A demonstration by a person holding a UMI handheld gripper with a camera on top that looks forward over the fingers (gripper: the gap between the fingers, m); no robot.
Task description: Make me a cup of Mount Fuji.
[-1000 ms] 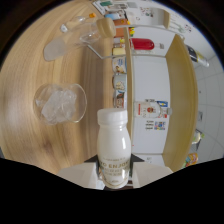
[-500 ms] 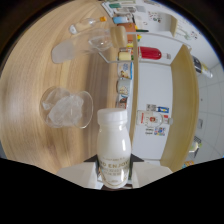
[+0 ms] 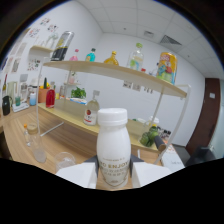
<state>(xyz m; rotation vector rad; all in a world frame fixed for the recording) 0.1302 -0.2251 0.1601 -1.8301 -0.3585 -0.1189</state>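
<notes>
White plastic milk bottle (image 3: 112, 150) with a screw cap sits clamped between the closed-in fingers of the gripper (image 3: 113, 174), and a loosened squeeze could drop it onto the wooden counter (image 3: 50, 142)

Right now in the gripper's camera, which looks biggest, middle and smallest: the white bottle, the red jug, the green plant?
1. White bottle, held between the fingers, by far the biggest, though it is closest to the camera.
2. Red jug and green plant look about alike, so I won't rank them.

White bottle (image 3: 113, 147), tan wooden counter (image 3: 60, 142)
</notes>
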